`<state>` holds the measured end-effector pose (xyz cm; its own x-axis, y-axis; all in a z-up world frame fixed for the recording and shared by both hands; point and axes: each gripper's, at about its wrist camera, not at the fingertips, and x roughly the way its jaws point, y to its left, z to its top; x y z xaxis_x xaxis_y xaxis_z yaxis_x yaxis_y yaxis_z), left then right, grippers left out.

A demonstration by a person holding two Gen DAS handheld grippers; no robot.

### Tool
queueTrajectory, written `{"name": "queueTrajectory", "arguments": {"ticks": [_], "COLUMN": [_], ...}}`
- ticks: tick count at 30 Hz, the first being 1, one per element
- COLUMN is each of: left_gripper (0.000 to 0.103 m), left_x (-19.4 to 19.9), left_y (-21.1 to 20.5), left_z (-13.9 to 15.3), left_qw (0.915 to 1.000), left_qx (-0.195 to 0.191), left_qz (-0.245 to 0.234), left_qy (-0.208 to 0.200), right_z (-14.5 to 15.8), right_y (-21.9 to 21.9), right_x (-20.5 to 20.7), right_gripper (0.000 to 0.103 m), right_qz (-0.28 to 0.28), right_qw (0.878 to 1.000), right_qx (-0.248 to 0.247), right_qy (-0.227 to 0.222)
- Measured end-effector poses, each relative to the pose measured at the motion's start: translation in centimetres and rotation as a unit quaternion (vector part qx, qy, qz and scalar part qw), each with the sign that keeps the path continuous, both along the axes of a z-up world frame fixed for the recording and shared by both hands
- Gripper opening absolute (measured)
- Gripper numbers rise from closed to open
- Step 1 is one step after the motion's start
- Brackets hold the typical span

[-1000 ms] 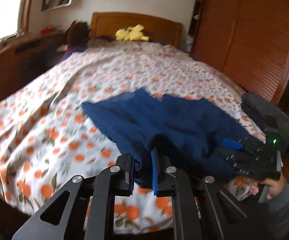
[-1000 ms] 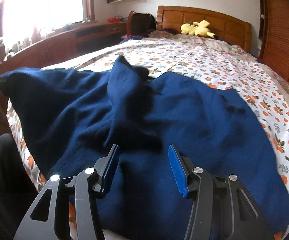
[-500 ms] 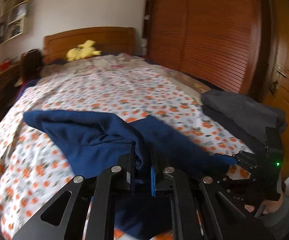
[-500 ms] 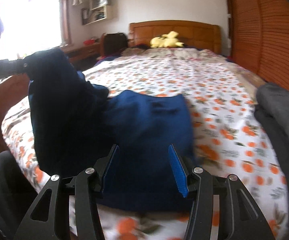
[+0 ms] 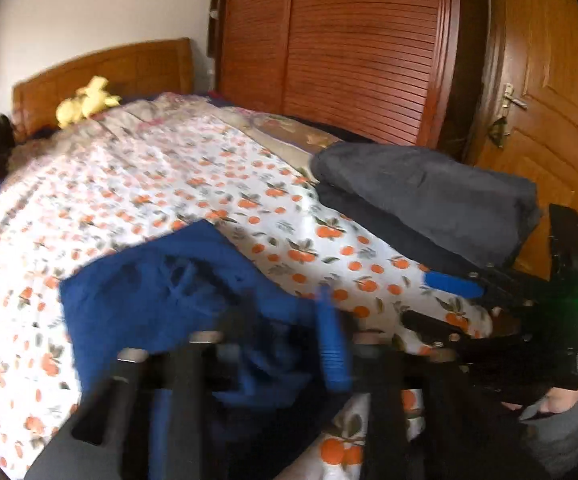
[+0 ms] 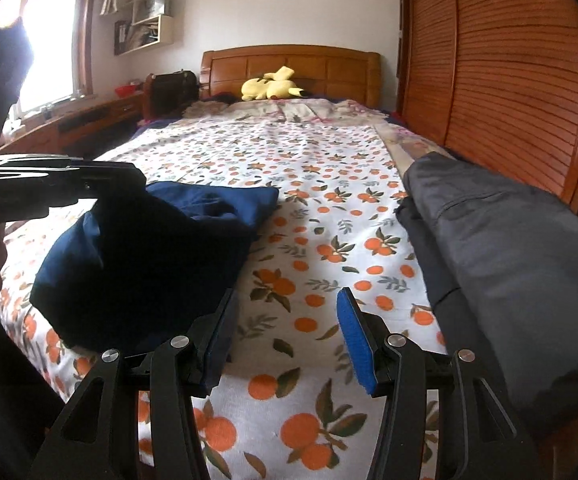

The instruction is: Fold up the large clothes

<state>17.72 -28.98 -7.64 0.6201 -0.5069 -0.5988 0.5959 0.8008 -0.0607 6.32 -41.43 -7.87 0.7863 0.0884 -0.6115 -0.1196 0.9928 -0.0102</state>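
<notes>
Sweater (image 5: 161, 304) navy, lower left on bed (image 5: 137, 184) | my left gripper (image 5: 285, 344) opening, cloth between jaws | my right gripper (image 6: 285, 344) released, empty

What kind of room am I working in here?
A bedroom in a home, most likely. There is a bed with an orange-print sheet and a wooden headboard, a yellow plush toy lying at its head, and a louvred wooden wardrobe along one side.
</notes>
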Motion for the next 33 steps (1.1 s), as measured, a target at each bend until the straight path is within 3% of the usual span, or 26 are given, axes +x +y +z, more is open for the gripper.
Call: {"name": "queueTrajectory", "arguments": {"ticks": [1,7,15,20,33], "left_gripper": [0.065,0.075,0.079,0.080,0.088], "left_x": [-0.1,0.4,2.5,2.8,3.0], "left_y": [0.4,5.5,13.8,17.6,22.3], "left_z": [0.4,2.8,2.2,1.1,-2.4], "left_qw": [1.0000,0.9983,0.9927,0.9898,0.9883], "left_qx": [-0.005,-0.033,-0.025,-0.018,-0.005], "left_qz": [0.003,0.044,0.115,0.139,0.151], "left_qy": [-0.008,-0.019,-0.025,-0.026,-0.018], "right_z": [0.1,1.2,3.3,2.8,0.1], "right_y": [0.0,1.5,5.8,8.7,8.5], "right_x": [-0.1,-0.2,0.9,2.7,3.5], "right_gripper": [0.049,0.049,0.049,0.049,0.048], "right_qz": [0.001,0.017,0.067,0.084,0.034], "right_qw": [1.000,1.000,0.997,0.996,0.997], "right_qx": [-0.001,0.010,0.038,0.033,0.058], "right_qy": [0.000,-0.007,-0.022,-0.011,0.024]}}
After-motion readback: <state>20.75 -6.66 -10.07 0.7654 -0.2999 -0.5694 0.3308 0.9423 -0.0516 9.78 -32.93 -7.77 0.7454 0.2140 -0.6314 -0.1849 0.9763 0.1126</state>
